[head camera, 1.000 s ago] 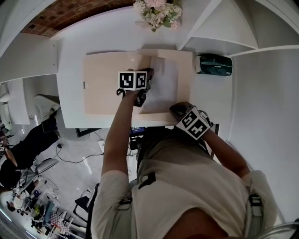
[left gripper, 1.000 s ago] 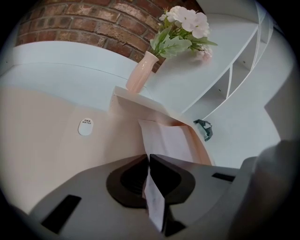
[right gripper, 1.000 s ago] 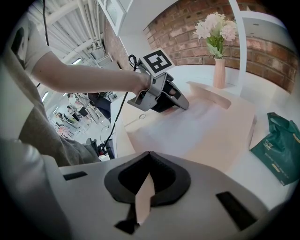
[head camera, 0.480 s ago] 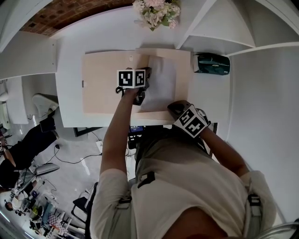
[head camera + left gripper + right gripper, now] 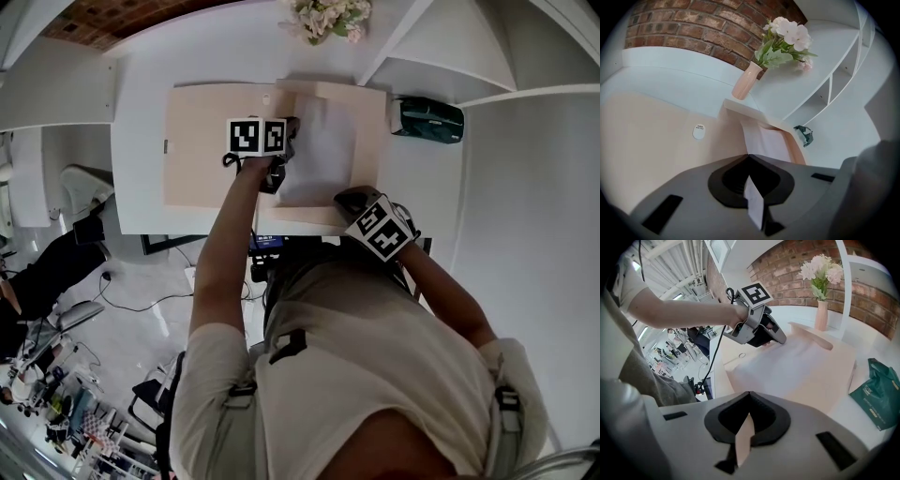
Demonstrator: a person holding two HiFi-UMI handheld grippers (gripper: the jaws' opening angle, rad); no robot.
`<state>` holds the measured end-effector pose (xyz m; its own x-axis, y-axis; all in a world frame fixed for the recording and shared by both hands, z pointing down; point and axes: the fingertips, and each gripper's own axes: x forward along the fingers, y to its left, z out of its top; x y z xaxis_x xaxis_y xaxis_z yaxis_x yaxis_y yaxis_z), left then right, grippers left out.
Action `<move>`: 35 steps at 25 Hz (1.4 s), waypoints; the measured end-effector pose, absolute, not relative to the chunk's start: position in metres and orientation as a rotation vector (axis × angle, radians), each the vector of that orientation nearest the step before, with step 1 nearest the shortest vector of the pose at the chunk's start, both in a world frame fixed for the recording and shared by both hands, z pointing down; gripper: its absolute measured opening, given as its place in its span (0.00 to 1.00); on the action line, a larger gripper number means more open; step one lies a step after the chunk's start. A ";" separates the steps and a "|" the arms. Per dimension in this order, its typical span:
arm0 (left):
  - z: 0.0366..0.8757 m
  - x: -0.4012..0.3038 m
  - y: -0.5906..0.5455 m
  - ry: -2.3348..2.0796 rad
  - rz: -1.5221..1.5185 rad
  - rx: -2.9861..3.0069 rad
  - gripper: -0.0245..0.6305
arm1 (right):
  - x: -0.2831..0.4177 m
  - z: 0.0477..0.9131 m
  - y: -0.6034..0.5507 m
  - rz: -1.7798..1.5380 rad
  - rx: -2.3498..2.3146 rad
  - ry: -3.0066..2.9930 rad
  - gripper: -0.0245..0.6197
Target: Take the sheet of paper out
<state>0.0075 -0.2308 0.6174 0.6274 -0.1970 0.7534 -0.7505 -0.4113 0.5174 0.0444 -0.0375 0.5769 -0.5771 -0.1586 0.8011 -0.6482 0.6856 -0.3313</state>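
On my right gripper (image 5: pixel 749 397) cam I see the jaws clamped on the folder (image 5: pixel 206 141) at its near edge; the head view hides that. The left gripper (image 5: pixel 750 161) pinches the sheet (image 5: pixel 323 155) by its left edge. It's plain white and smooth, on the folder's right half. A vase (image 5: pixel 747 79) stands at the table's far edge.

I see a white table (image 5: pixel 136 141) carrying three things. A tan folder (image 5: pixel 197 150) lies open and flat across its middle, close to the near edge. A pink vase (image 5: pixel 745 83) of flowers stands upright at the far edge, just beyond the folder. A green packet (image 5: pixel 428 119) lies just beside the folder's right edge, well apart from the vase.
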 end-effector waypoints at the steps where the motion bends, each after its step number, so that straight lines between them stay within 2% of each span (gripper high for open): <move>1: 0.617 0.007 -0.232 -0.749 0.754 1.931 0.06 | 0.046 0.577 -0.038 0.793 0.624 -2.109 0.07; 13: 0.608 -0.008 -0.239 -0.759 0.707 1.936 0.06 | 0.037 0.573 -0.043 0.728 0.650 -2.091 0.07; 35: 0.597 -0.042 -0.245 -0.810 0.714 1.972 0.06 | 0.013 0.521 -0.050 0.810 0.754 -2.212 0.07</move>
<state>-0.0424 -0.2454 0.5969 0.6246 -0.2667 0.7340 -0.7617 -0.4156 0.4972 0.0126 -0.0502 0.5210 -0.6191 -0.2837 0.7323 -0.6893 0.6430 -0.3337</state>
